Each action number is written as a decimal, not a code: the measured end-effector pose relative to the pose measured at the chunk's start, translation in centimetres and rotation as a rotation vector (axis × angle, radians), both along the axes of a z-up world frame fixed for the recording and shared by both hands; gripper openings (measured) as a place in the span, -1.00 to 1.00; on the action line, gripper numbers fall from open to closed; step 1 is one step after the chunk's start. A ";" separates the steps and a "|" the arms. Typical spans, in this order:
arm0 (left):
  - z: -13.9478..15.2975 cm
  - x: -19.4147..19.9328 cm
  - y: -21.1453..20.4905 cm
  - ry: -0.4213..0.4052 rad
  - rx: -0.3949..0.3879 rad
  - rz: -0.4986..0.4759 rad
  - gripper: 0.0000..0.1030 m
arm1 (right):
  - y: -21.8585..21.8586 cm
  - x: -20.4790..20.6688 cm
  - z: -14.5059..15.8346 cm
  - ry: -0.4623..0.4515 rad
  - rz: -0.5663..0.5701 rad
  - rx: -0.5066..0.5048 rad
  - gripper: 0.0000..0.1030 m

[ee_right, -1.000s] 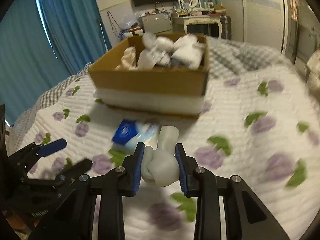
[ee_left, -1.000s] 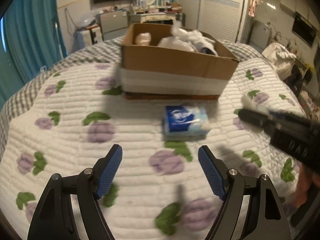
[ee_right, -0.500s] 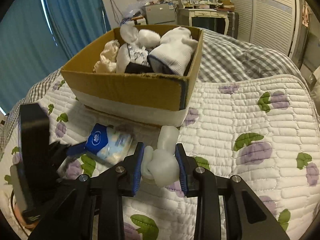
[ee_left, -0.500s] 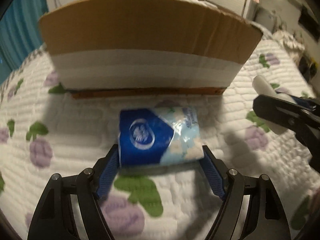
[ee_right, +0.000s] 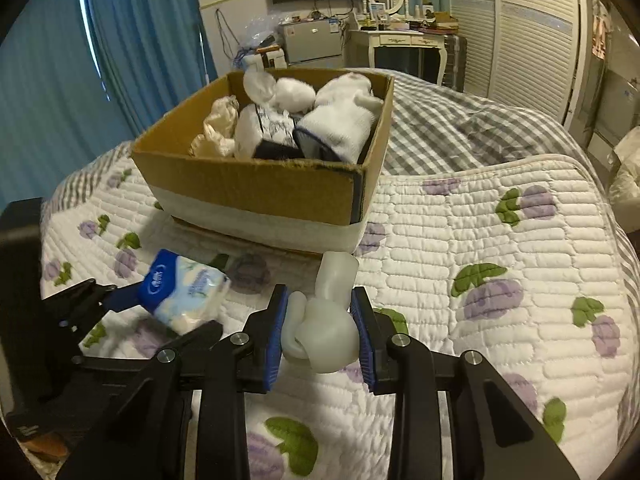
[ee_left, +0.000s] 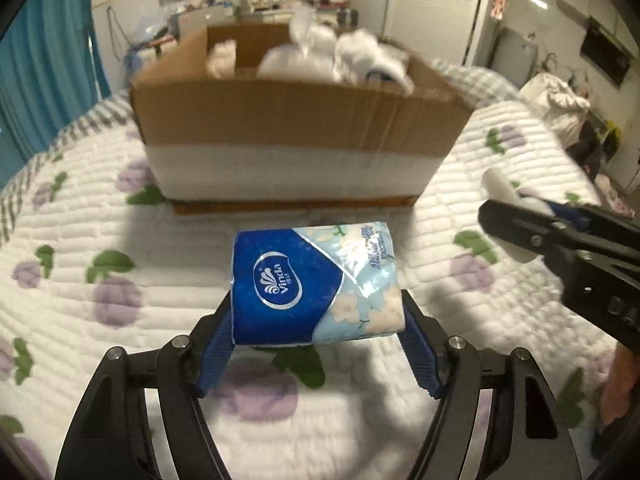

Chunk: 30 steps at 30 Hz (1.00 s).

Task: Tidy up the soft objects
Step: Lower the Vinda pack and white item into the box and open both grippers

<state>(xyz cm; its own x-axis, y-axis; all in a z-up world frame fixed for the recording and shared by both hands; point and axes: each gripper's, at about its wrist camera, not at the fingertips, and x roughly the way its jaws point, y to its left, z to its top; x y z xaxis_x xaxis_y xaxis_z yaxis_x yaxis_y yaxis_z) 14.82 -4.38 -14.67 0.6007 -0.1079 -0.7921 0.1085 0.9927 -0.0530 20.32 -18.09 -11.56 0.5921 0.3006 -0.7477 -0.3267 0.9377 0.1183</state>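
Observation:
My left gripper (ee_left: 316,344) is shut on a blue and pale Vinda tissue pack (ee_left: 316,284) and holds it above the quilt, in front of the cardboard box (ee_left: 296,120). The pack also shows in the right wrist view (ee_right: 184,292). My right gripper (ee_right: 322,336) is shut on a white soft toy (ee_right: 324,328), to the right of the left gripper. The right gripper (ee_left: 516,216) shows at the right of the left wrist view. The box (ee_right: 256,188) holds several white soft things, among them rolled socks (ee_right: 340,120).
The box stands on a white quilt (ee_right: 500,248) printed with purple flowers and green leaves, over a grey checked bedspread (ee_right: 448,128). Blue curtains (ee_right: 120,48) hang at the left. A dresser (ee_right: 400,44) and louvred wardrobe doors (ee_right: 528,24) stand behind the bed.
My left gripper moved up to the tissue pack, closed on it and lifted it off the quilt. My right gripper kept hold of the white toy and moved little.

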 end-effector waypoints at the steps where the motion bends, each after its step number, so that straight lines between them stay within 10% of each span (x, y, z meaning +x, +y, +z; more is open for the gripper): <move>1: 1.0 -0.5 0.1 -0.020 -0.001 -0.002 0.41 | 0.0 -0.4 0.6 -0.011 0.000 0.000 -0.40; 17: 14.8 -2.4 1.4 -0.325 0.010 0.000 0.41 | 1.0 -3.5 17.0 -0.334 0.036 0.032 -0.40; 30: 13.1 8.6 3.6 -0.298 0.015 0.038 0.41 | 5.1 6.5 18.3 -0.364 0.086 0.047 -0.40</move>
<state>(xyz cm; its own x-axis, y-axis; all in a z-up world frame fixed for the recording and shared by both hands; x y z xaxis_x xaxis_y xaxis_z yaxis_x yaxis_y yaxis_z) 23.47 -0.79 -1.58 0.8104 -0.0709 -0.5816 0.0803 0.9967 -0.0097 26.78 -12.99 6.69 0.7875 0.3900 -0.4772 -0.4327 0.9013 0.0226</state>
